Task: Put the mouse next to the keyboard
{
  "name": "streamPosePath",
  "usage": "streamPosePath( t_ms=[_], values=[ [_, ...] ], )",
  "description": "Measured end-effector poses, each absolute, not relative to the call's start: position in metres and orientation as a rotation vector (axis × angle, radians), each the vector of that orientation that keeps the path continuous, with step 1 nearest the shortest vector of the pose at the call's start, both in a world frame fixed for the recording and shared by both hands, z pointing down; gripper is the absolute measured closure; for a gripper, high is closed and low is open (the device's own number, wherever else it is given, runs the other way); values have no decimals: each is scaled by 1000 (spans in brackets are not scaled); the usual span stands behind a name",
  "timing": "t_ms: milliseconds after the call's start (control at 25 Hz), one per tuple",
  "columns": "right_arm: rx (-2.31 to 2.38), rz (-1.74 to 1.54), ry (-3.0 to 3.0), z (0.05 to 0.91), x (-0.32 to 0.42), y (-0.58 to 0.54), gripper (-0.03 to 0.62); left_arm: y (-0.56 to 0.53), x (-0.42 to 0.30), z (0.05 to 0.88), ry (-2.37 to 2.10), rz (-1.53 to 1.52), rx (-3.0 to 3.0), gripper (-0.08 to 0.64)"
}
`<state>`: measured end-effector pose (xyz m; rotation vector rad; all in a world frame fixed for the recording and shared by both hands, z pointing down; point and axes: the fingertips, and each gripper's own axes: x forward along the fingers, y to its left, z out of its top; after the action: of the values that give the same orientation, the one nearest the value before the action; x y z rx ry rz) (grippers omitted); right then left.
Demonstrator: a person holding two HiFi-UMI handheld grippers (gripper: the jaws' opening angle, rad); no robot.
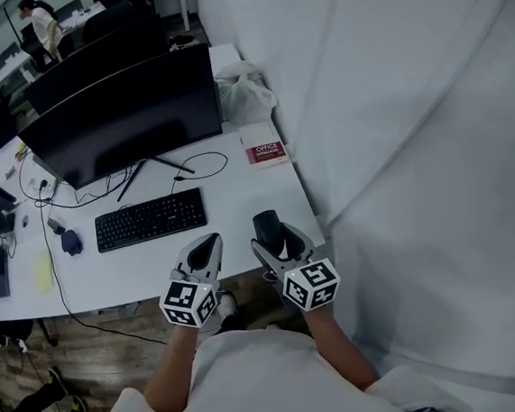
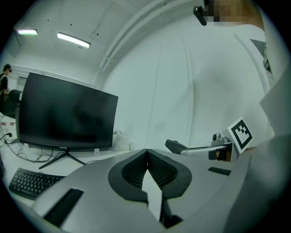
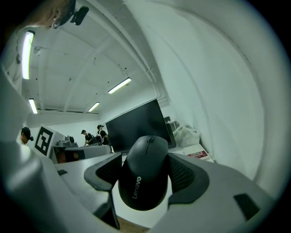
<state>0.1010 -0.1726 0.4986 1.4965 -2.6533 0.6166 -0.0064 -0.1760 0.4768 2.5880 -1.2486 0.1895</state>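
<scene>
A black mouse (image 3: 144, 177) is clamped between the jaws of my right gripper (image 3: 145, 175), lifted above the desk's front right part; the head view shows the mouse (image 1: 268, 228) in the right gripper (image 1: 274, 235). The black keyboard (image 1: 150, 219) lies flat on the white desk (image 1: 241, 220), left of both grippers, and the left gripper view catches its end (image 2: 29, 182). My left gripper (image 1: 207, 248) hovers over the desk's front edge just right of the keyboard, its jaws shut (image 2: 146, 157) with nothing between them.
A large dark monitor (image 1: 122, 118) stands behind the keyboard, cables trailing from its stand. A red-and-white booklet (image 1: 265, 150) and a white bag (image 1: 245, 93) lie at the back right. Another dark mouse (image 1: 71, 242) sits left of the keyboard. A white curtain wall (image 1: 414, 140) closes the right side.
</scene>
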Motion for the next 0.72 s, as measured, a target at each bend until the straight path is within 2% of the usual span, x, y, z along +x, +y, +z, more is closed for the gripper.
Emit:
streamPosePath(
  t_ms=[720],
  values=[
    [1589, 656, -2448, 566, 32, -252, 270, -248, -96, 530, -1177, 262, 2549, 549]
  ],
)
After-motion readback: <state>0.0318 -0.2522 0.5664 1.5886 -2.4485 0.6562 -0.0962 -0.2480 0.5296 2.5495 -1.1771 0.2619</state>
